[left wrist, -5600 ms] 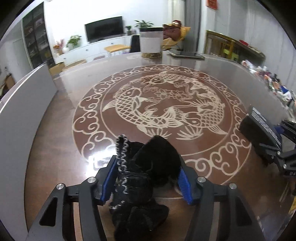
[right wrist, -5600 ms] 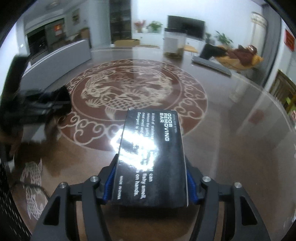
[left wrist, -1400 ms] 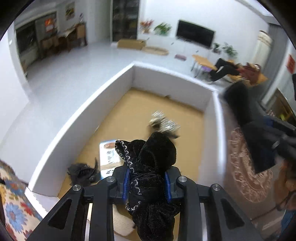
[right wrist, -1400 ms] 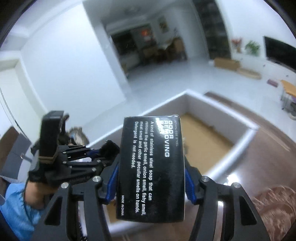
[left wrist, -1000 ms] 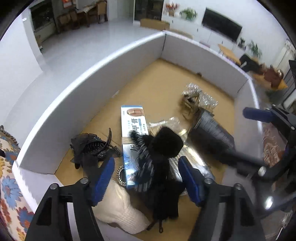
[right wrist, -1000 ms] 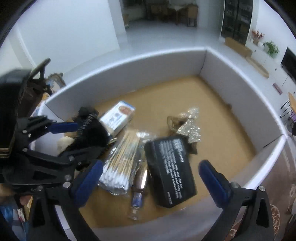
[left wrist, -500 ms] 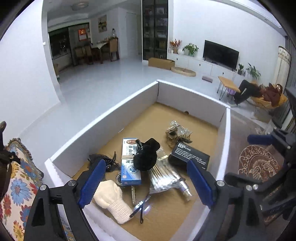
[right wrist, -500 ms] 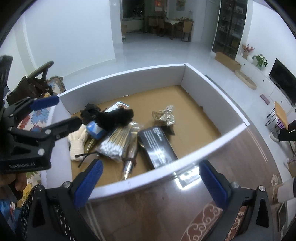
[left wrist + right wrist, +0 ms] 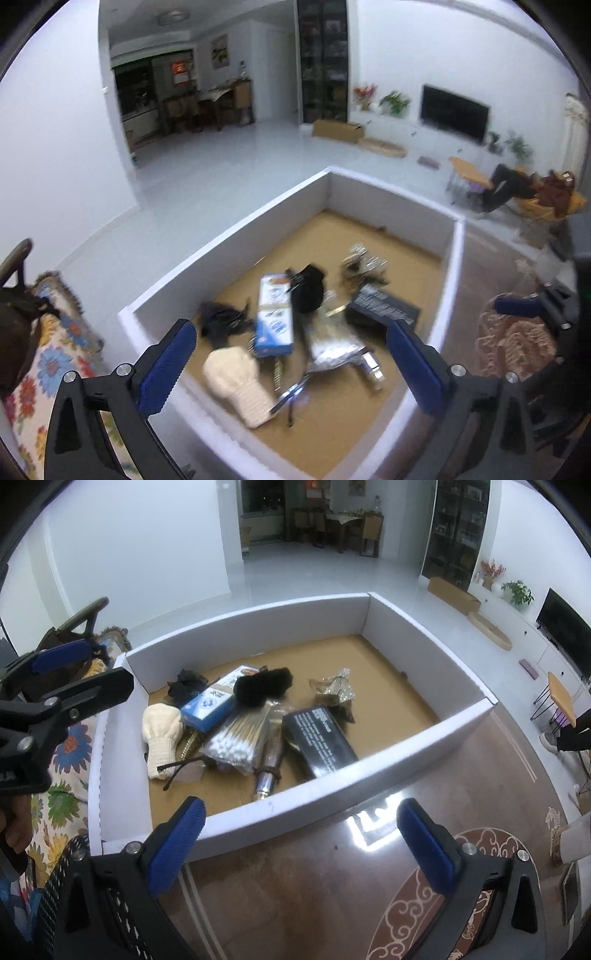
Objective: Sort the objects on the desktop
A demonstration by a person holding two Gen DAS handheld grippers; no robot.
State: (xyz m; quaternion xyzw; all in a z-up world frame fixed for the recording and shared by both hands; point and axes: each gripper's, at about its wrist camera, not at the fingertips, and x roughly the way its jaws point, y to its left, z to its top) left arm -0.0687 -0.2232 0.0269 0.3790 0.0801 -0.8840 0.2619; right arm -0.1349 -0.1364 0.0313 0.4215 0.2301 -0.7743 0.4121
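A white-walled cardboard box (image 9: 406, 753) (image 9: 229, 236) with a brown floor holds the sorted things. The black fuzzy hair tie (image 9: 264, 686) (image 9: 309, 288) lies on a blue and white carton (image 9: 212, 701) (image 9: 275, 319). The black soap box (image 9: 319, 740) (image 9: 382, 312) lies flat to its right. My left gripper (image 9: 291, 369) is open and empty above the box's near left corner. My right gripper (image 9: 301, 845) is open and empty over the table, just outside the box's near wall.
Also in the box: a cream glove (image 9: 162, 727), a bag of cotton swabs (image 9: 240, 742), a silver tube (image 9: 267, 771), a black hair claw (image 9: 188, 681), a silver trinket (image 9: 334, 688). The brown patterned table (image 9: 332, 904) lies to the right; a floral cushion (image 9: 55, 369) lies left.
Both grippers have let go: the hair tie and the soap box now lie in the box. Both grippers have since drawn up and back from the box, jaws wide open.
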